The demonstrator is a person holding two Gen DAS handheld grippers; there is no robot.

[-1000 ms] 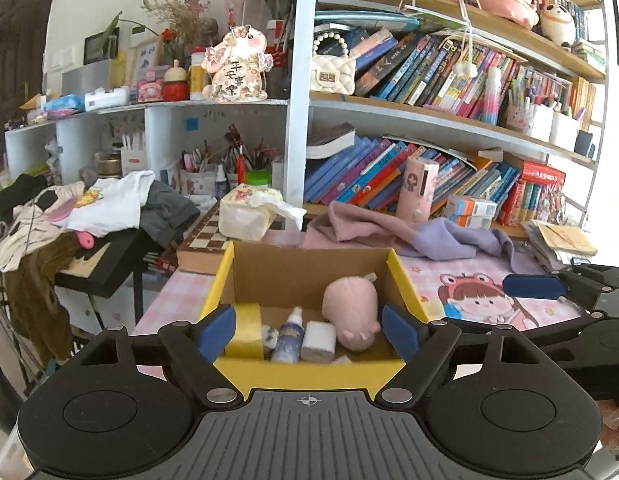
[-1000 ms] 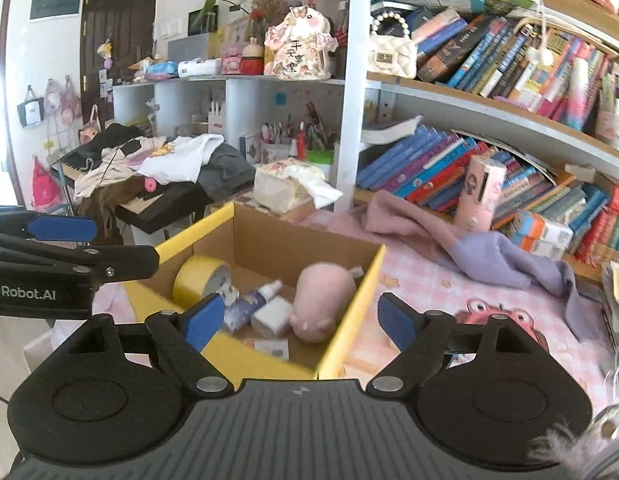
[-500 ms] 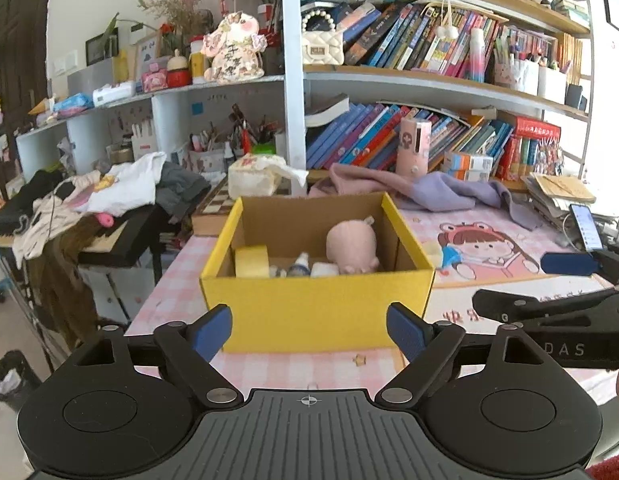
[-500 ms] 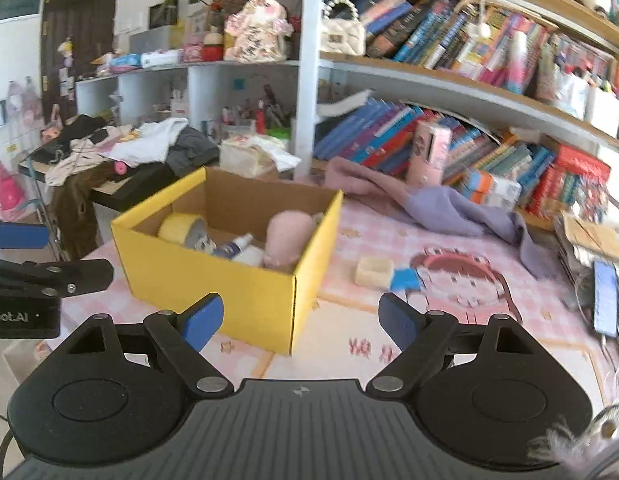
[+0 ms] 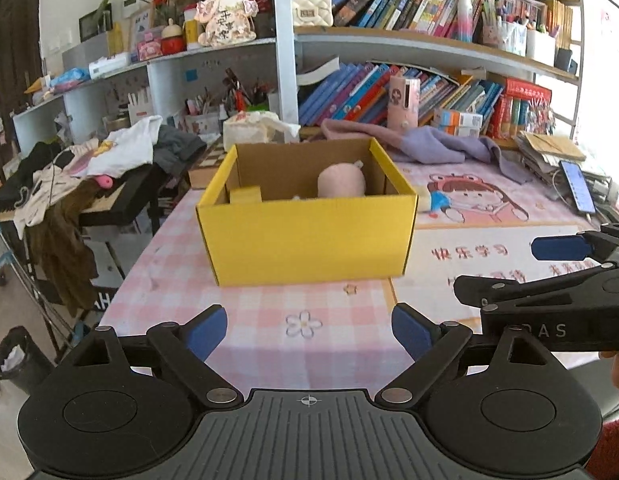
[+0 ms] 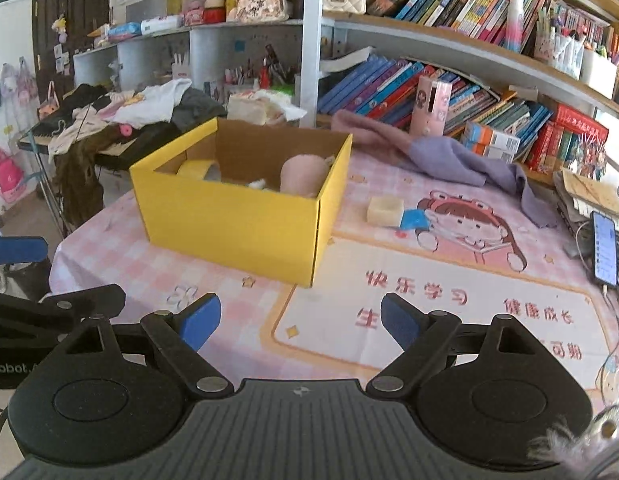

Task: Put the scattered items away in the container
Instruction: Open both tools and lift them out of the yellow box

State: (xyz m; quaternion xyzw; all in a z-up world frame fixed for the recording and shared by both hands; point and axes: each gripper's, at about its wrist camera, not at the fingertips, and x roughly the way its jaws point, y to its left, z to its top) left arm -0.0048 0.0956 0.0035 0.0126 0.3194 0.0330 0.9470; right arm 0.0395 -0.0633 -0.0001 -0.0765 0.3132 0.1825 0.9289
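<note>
A yellow cardboard box (image 5: 309, 236) (image 6: 229, 220) stands on the pink checked tablecloth. Inside it sit a pink plush toy (image 5: 342, 181) (image 6: 303, 174) and a yellow tape roll (image 6: 195, 168); smaller items are mostly hidden by the wall. A cream block (image 6: 385, 210) and a small blue piece (image 6: 414, 218) lie on the cloth right of the box. My left gripper (image 5: 309, 332) hovers in front of the box, jaws opening, nothing between them. My right gripper (image 6: 299, 322) is short of the box's near right corner, jaws also opening and empty.
A purple cloth (image 6: 449, 156) lies behind the box below shelves of books. A phone (image 6: 604, 248) rests at the table's right edge beside a stack of papers. A keyboard stand heaped with clothes (image 5: 89, 168) is left of the table. A cartoon mat (image 6: 449, 280) covers the right half.
Both grippers have pulled back and away from the box, which now sits farther off and seen from lower. Both pairs of jaws stand a little wider.
</note>
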